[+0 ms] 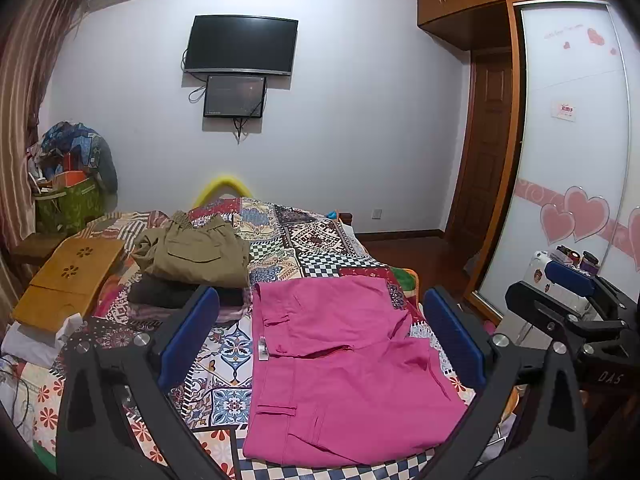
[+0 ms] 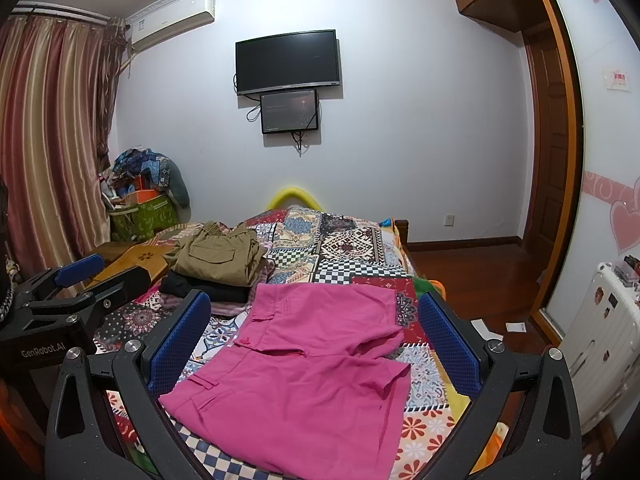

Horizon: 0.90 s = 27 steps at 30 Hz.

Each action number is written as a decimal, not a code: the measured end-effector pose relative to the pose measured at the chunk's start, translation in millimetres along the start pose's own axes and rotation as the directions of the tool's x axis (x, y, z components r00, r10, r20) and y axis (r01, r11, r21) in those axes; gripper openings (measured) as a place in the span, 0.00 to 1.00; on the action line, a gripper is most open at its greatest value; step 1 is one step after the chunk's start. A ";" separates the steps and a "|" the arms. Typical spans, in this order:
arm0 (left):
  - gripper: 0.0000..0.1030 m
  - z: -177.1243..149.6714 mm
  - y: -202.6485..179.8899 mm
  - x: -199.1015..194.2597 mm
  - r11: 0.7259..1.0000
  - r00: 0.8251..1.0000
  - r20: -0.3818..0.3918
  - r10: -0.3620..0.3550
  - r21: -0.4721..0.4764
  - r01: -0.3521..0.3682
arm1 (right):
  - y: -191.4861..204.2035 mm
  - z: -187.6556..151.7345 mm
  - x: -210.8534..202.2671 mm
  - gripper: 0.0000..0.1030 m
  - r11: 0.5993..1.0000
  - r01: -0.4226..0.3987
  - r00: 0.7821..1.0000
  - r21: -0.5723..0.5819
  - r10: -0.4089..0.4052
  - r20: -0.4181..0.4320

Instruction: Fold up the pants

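The pink pants (image 1: 340, 364) lie at the lower centre of both views on the patterned quilt (image 1: 224, 360), already doubled over, with the upper layer's edge running across the middle and the lower right part rumpled. Both tongs stand wide and hold nothing: the left gripper (image 1: 320, 344) and the right gripper (image 2: 316, 344) hover over the cloth with the pants between their blue pads (image 1: 188, 336).

The step looks like the next fold or a smoothing. To do it well, I would take the two near corners at the bottom of the frame, pinch through every layer, lift evenly and lay the edge square on the far one, then flatten the crease at the right.

At middle left, just beyond the pants, a stack of folded clothes (image 1: 196, 256) with a khaki pair on top lies close; the fold should not push into it. A wooden tray (image 1: 68, 276) sits further left, well apart
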<state>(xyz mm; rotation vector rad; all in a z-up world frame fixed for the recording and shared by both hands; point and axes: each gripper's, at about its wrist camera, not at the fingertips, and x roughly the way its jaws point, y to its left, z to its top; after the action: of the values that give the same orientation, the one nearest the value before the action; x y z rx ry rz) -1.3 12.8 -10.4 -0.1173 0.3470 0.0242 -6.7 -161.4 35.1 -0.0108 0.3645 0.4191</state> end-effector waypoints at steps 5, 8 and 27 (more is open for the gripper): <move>1.00 -1.2 0.8 1.7 1.000 1.000 -0.005 0.003 0.004 -0.003 | 0.2 -0.4 0.2 1.00 1.000 0.001 1.000 0.002 -0.001 -0.003; 1.00 -1.2 0.1 2.1 1.000 1.000 -0.006 0.002 0.003 -0.002 | 0.1 -0.5 0.3 1.00 1.000 0.000 1.000 0.003 0.000 -0.004; 1.00 -0.3 -1.0 4.3 1.000 1.000 -0.005 0.008 0.003 -0.008 | -0.1 -1.2 0.5 1.00 1.000 -0.003 1.000 0.004 0.003 -0.004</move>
<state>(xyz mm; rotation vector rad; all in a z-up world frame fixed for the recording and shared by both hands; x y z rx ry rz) 2.7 11.8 -12.1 -0.1132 0.3521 0.0313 -6.6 -161.4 33.8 -0.0075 0.3694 0.4213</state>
